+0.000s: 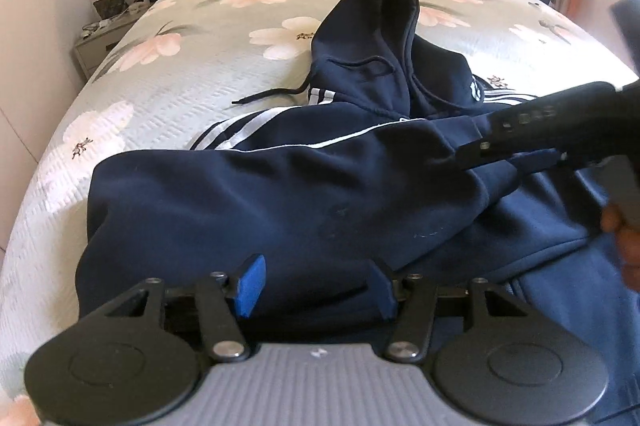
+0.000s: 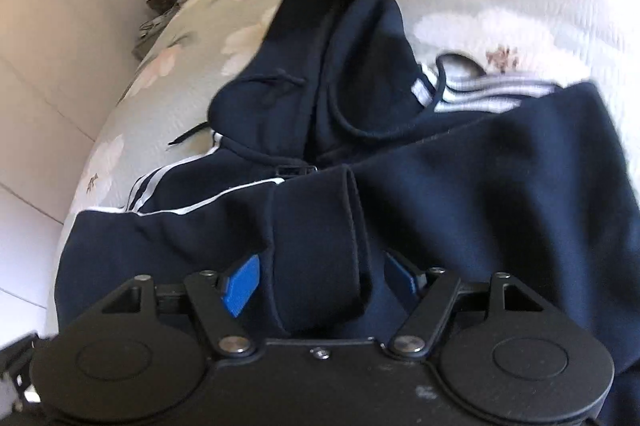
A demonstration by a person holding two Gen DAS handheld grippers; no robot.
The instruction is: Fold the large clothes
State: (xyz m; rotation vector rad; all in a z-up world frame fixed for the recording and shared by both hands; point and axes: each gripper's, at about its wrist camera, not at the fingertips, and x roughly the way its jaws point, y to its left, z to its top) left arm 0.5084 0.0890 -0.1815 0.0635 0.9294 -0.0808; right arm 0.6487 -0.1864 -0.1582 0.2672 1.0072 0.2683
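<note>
1. The navy hoodie point(image 1: 280, 194) lies on the bed point(image 1: 160, 98), sleeve folded across.
2. Left hand-held gripper point(image 1: 316, 286) is released over the hem; right hand-held gripper point(image 2: 320, 282) straddles the cuff point(image 2: 316, 250), unclenched.
3. Lay the cuff flat before folding.

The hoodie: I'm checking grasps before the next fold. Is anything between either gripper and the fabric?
Nothing visible. The left gripper is open right over the hoodie body, and the right gripper is open with the sleeve cuff between its fingers.
</note>
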